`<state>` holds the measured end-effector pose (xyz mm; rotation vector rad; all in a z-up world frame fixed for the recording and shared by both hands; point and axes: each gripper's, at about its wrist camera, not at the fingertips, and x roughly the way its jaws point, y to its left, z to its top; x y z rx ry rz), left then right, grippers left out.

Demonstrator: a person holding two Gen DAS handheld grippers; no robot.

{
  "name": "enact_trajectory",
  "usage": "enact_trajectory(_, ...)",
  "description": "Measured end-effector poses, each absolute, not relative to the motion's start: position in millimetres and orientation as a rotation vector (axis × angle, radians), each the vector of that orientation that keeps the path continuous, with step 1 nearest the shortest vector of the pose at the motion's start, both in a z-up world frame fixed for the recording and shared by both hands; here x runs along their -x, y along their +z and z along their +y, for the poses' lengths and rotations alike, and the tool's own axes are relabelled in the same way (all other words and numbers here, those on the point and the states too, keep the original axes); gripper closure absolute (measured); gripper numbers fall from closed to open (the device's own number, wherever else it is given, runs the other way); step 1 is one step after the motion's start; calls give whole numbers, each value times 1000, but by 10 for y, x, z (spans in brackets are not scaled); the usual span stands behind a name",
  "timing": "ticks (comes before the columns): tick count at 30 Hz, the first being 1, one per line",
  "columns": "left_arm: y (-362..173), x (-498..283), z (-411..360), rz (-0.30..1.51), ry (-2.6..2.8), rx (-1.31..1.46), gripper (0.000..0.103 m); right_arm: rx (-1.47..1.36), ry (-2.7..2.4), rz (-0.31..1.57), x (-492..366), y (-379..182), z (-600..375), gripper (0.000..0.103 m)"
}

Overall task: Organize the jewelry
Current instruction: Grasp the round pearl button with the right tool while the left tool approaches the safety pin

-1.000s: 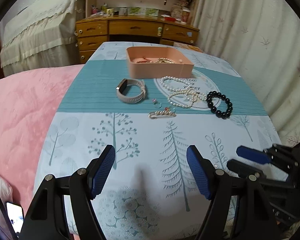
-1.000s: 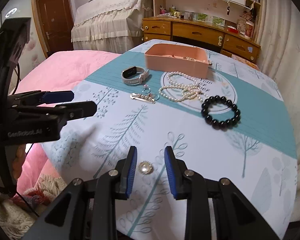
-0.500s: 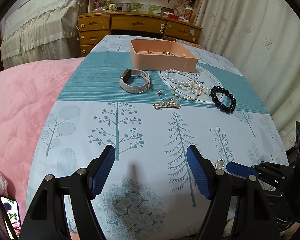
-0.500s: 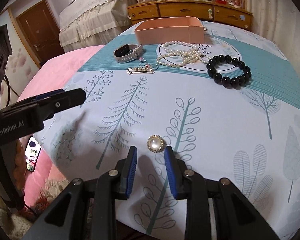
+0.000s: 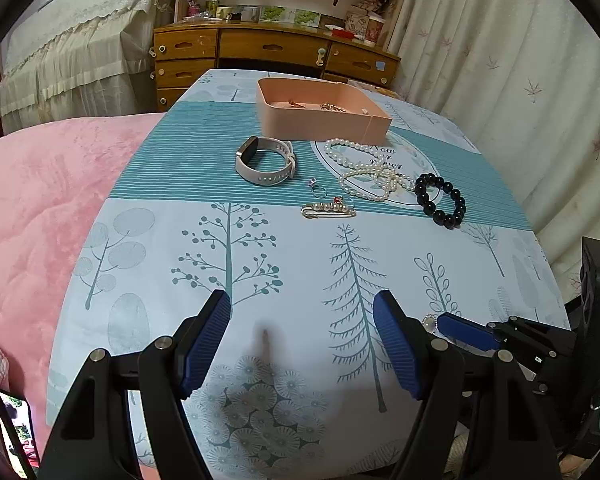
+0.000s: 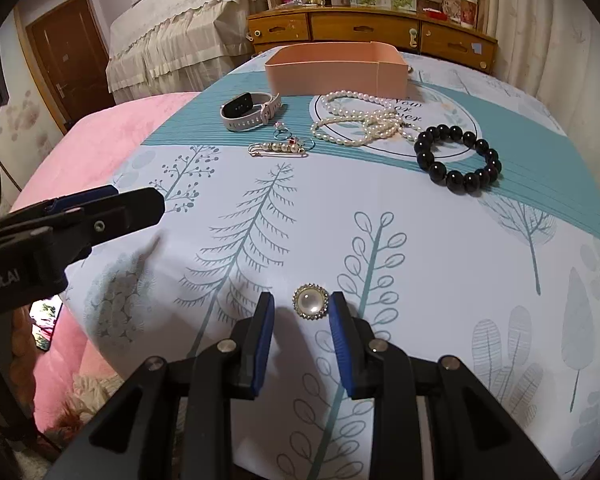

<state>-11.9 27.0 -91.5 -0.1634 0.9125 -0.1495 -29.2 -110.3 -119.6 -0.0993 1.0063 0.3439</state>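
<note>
**Pearl brooch sits between parted jaws, well short of the pink box**

The right hand-held gripper [image 6: 301, 312] is open: its blue pads stand a little way apart on either side of the round pearl brooch [image 6: 310, 302], with a sliver of cloth showing on each side, so neither pad presses on it. The brooch lies flat on the tree-print cloth at the near edge of the desk [image 6: 440, 248], far from the pink box [image 6: 336, 70] at the far side. In the left wrist view only a bright sliver of the brooch [image 5: 429, 323] shows, the rest covered by the gripper fingers.

The left hand-held gripper [image 5: 302, 340] is open wide and holds nothing; bare cloth lies between its pads.

Just in front of the pink box lie the white watch [image 6: 249, 114] and a tangle of pearl strands [image 6: 364, 122]; where one strand ends and the next begins cannot be made out. The black bead bracelet [image 6: 458, 158] lies nearer than the box and to its right, just beside the pearls. The pearl safety pin [image 6: 278, 148] lies in front of the watch, with two small rings [image 6: 284, 130] touching or nearly touching it; their stones are too small to read.

From the right wrist view the box's near wall hides its contents. The left wrist view looks in over the rim and shows a few small gold-toned pieces [image 5: 332, 107], too fine to identify.

A lit phone screen [image 5: 16, 432] is cut off at the lower left, below the desk's edge.
</note>
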Motion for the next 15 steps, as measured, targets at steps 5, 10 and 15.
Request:
enact_trajectory(5, -916, 116, 287, 917, -151, 176, 31, 134, 342, 999, 286, -1201, -1070, 75)
enact_trajectory(10, -927, 102, 299, 921, -150, 188, 31, 149, 352, 994, 275, -1206, -1069, 75)
enact_trajectory(15, -942, 94, 306, 925, -151, 186, 31, 179, 359, 981, 284, -1210, -1049, 75)
